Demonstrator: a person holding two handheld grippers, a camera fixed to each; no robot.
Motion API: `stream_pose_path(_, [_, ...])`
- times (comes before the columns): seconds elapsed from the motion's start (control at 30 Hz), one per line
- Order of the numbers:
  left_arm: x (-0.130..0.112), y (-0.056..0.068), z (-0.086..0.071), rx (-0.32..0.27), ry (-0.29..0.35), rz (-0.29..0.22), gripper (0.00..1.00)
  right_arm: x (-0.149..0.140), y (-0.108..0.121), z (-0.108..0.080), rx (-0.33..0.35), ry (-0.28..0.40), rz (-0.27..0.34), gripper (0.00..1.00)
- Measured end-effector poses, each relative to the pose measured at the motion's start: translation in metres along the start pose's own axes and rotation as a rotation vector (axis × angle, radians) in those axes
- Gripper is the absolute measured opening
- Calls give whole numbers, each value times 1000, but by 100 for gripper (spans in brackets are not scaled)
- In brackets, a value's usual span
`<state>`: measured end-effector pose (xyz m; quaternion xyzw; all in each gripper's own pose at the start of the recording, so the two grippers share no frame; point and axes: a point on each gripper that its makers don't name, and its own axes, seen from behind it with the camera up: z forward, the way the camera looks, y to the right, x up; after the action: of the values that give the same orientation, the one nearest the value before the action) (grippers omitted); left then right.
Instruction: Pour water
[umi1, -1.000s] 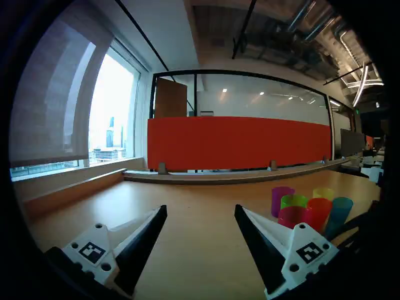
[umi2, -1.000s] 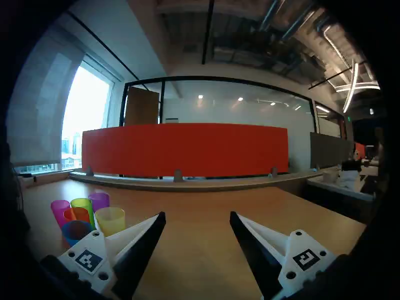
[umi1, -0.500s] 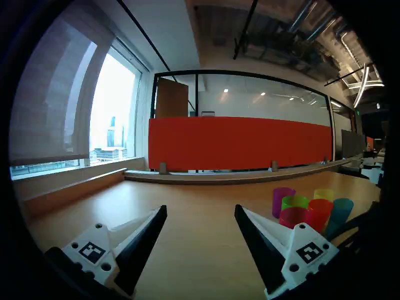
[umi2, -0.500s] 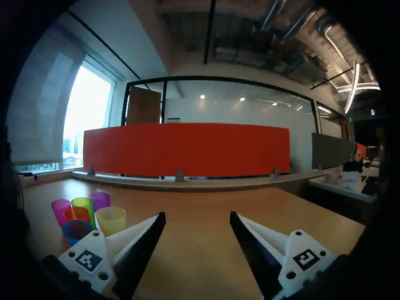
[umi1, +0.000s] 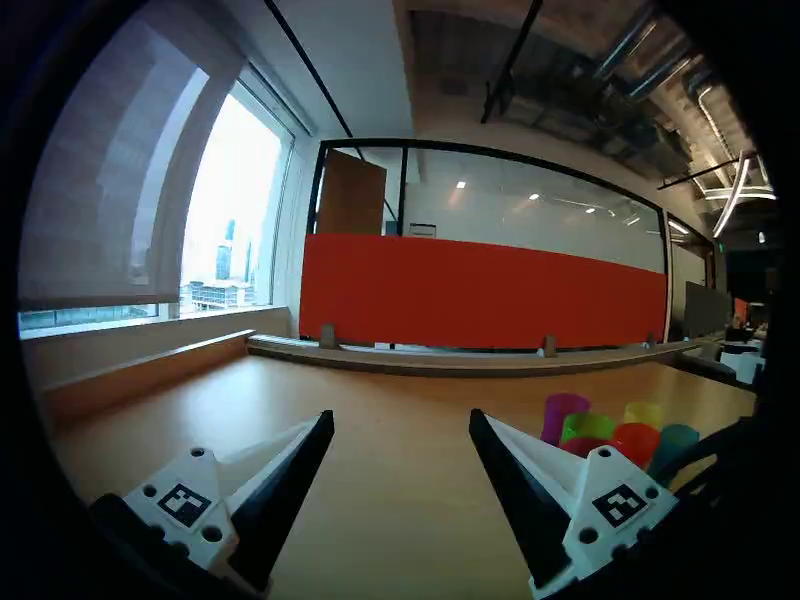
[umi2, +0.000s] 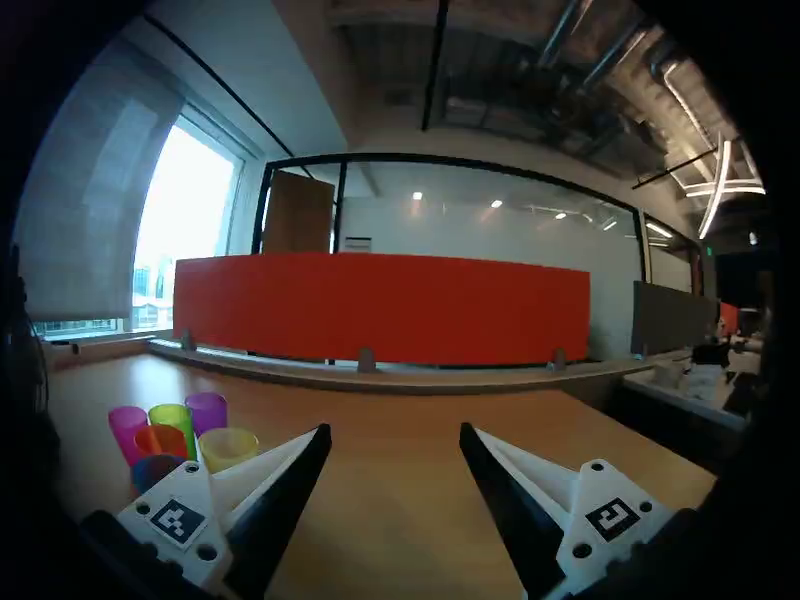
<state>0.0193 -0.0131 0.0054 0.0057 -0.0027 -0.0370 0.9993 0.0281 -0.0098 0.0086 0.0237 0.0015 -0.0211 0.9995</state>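
Left tool (umi1: 400, 413), right tool (umi2: 394, 428): white, black-edged fingers (umi1: 555, 478), square markers (umi1: 620, 505), perhaps screws (umi1: 603, 459).

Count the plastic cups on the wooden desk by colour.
Pink translucent plastic cup: 1
Green translucent plastic cup: 1
Purple translucent plastic cup: 1
Orange translucent plastic cup: 1
Yellow translucent plastic cup: 1
Blue translucent plastic cup: 1
Total: 6

Open office with a long wooden worktop (umi1: 400, 400), red divider panel (umi1: 480, 292) behind it, big bright window (umi1: 225, 240) on the left, exposed ceiling pipes (umi2: 590, 50).
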Motion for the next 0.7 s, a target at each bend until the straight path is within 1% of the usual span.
stream_pose_path(0.1, [10,-3,1,-1,-5,10,100,12,-3,0,10,6,6,100])
stream_pose_path(0.27, [23,-3,5,-19,-23,30,100,27,-5,1,27,-2,14,100])
stream_pose_path(0.4, [34,-2,11,-35,-43,45,100,41,-6,2,39,-9,20,100])
stream_pose_path(0.57, [51,3,17,-69,-60,56,100,59,-6,7,49,-17,15,100])
stream_pose_path(0.7, [66,2,21,-80,-68,69,100,73,-6,10,57,-20,15,100])
